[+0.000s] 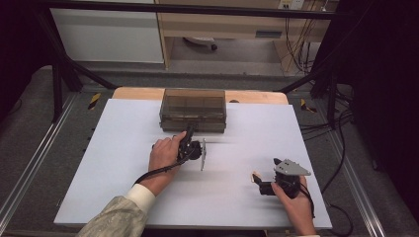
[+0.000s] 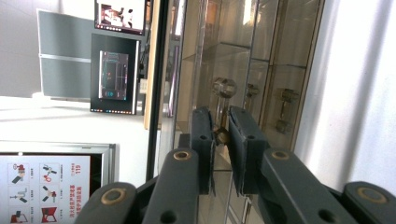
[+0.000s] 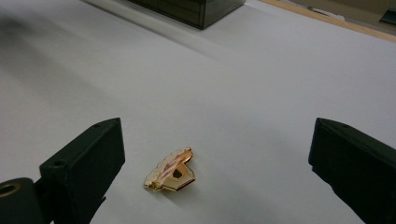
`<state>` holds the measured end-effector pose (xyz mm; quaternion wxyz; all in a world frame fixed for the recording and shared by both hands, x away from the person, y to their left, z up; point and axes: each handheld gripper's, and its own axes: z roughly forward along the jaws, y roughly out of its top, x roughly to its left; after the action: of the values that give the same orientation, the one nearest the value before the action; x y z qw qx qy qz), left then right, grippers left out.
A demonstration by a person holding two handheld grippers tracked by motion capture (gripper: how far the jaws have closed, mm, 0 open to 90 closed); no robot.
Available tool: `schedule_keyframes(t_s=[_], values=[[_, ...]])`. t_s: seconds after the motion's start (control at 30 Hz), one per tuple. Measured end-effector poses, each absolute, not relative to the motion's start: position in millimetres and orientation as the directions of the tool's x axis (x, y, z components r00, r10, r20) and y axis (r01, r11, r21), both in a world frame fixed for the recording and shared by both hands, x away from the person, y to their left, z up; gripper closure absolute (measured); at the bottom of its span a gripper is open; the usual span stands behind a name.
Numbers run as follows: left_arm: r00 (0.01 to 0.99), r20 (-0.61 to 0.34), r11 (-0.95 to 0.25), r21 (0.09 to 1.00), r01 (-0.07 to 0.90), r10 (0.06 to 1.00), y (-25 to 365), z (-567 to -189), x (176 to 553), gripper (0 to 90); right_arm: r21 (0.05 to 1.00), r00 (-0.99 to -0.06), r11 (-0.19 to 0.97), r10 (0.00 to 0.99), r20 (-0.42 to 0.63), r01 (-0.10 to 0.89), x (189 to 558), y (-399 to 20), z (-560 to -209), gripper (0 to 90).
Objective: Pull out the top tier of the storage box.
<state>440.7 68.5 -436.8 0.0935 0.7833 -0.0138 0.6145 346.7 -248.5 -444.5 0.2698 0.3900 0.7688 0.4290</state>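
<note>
A smoky see-through drawer box (image 1: 193, 109) stands at the back middle of the white table top (image 1: 113, 168). My left gripper (image 1: 189, 130), rolled on its side, reaches the box's front. In the left gripper view its jaws (image 2: 221, 123) are shut on a small gold drawer knob (image 2: 220, 134); a glassy round knob (image 2: 224, 87) shows just beyond. A small gold-and-pink brooch (image 1: 256, 177) lies flat on the table at the right. My right gripper (image 1: 266, 178) rests behind it, open, with the brooch (image 3: 173, 170) on the table between its wide jaws (image 3: 217, 140), untouched.
The box (image 3: 196, 9) sits well beyond the brooch in the right gripper view. A wooden table edge (image 1: 138, 93) runs behind the box. Black frame bars and loose cables (image 1: 331, 123) flank the table on the right.
</note>
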Motion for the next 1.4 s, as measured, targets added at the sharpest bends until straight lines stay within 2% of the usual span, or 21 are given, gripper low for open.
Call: schedule_keyframes(t_s=[0.1, 0.2, 0.33, 0.4, 0.47, 0.67, 0.8, 0.97, 1.17, 1.4], values=[[0.281, 0.952, -0.977, 0.163, -0.137, 0.119, 69.7, -434.3, 440.4, 79.5, 0.871, -0.55, 0.327, 0.832, -0.081, 0.367, 346.5, -248.8, -444.2, 4.0], [0.297, 0.941, -0.965, 0.216, -0.147, 0.166, 72.5, -430.0, 436.0, 67.5, 0.872, -0.548, 0.325, 0.833, -0.081, 0.366, 346.6, -249.0, -444.2, 3.9], [0.369, 0.898, -0.929, 0.321, -0.183, 0.238, 78.5, -419.7, 427.3, 60.2, 0.87, -0.546, 0.325, 0.834, -0.079, 0.371, 347.0, -249.1, -444.8, 3.8], [0.393, 0.883, -0.921, 0.346, -0.179, 0.255, 79.9, -417.9, 426.7, 55.0, 0.871, -0.545, 0.322, 0.835, -0.077, 0.371, 346.9, -249.2, -444.9, 3.8], [0.461, 0.828, -0.892, 0.426, -0.15, 0.318, 85.8, -410.8, 426.0, 51.1, 0.87, -0.544, 0.323, 0.835, -0.078, 0.372, 347.0, -248.9, -444.9, 3.8], [0.52, 0.78, -0.872, 0.473, -0.128, 0.347, 96.0, -398.2, 426.0, 38.2, 0.867, -0.547, 0.33, 0.833, -0.082, 0.373, 347.2, -247.4, -445.5, 3.7], [0.58, 0.729, -0.856, 0.507, -0.101, 0.364, 105.2, -391.1, 428.8, 33.1, 0.866, -0.547, 0.33, 0.834, -0.08, 0.376, 347.2, -246.6, -445.7, 3.7], [0.647, 0.656, -0.829, 0.555, -0.065, 0.388, 124.1, -376.8, 438.5, 29.0, 0.865, -0.548, 0.333, 0.832, -0.083, 0.375, 347.3, -245.7, -445.5, 3.6], [0.67, 0.612, -0.803, 0.594, -0.039, 0.42, 139.0, -357.4, 446.0, 32.8, 0.867, -0.545, 0.329, 0.834, -0.082, 0.373, 346.8, -246.4, -444.5, 3.3], [0.701, 0.575, -0.805, 0.594, -0.001, 0.423, 148.1, -356.4, 463.6, 37.1, 0.865, -0.548, 0.334, 0.832, -0.084, 0.374, 346.8, -245.3, -444.7, 3.2]])
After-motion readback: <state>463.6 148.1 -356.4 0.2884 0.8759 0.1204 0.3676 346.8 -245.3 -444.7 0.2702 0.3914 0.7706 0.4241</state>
